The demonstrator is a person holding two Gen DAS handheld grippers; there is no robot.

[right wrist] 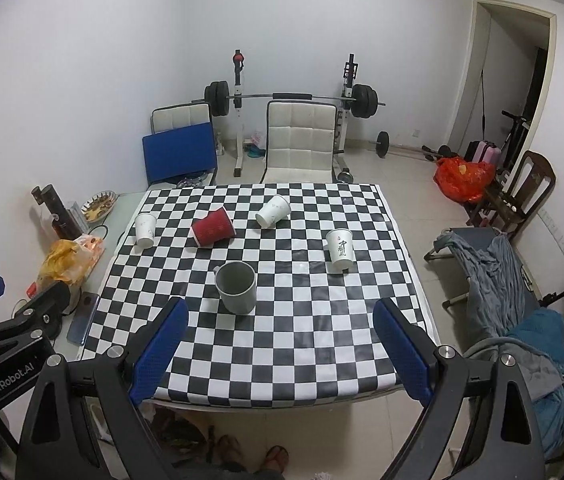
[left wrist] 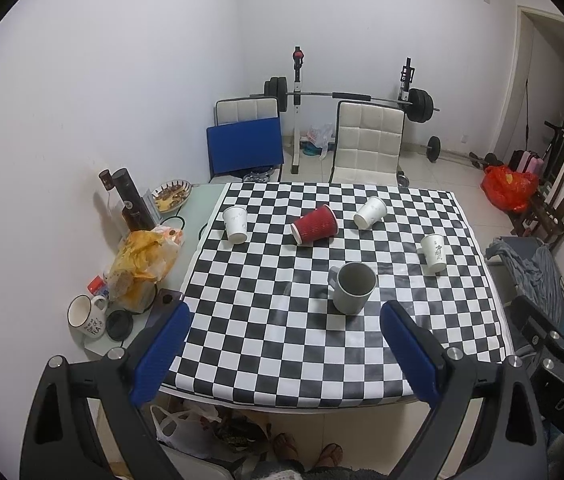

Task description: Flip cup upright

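A red ribbed paper cup [left wrist: 315, 224] [right wrist: 213, 226] lies on its side near the far middle of the checkered tablecloth [left wrist: 282, 340] [right wrist: 282, 340]. A white paper cup [left wrist: 370, 212] [right wrist: 273, 210] lies tipped to its right. Two more white paper cups [left wrist: 235, 224] [left wrist: 434, 253] [right wrist: 145, 230] [right wrist: 340, 249] stand upright at left and right. A grey mug [left wrist: 353, 287] [right wrist: 236, 287] stands upright in the middle. My left gripper [left wrist: 285, 322] and right gripper [right wrist: 280, 320] are both open and empty, held above the table's near edge.
The table's left strip holds a dark bottle [left wrist: 132, 200], a yellow bag [left wrist: 144, 268], a white mug [left wrist: 86, 316], a phone [right wrist: 82, 320] and a dish [left wrist: 170, 196]. Chairs [left wrist: 365, 144] and a barbell rack [left wrist: 297, 100] stand behind. A cot with clothes [right wrist: 493, 276] is at right.
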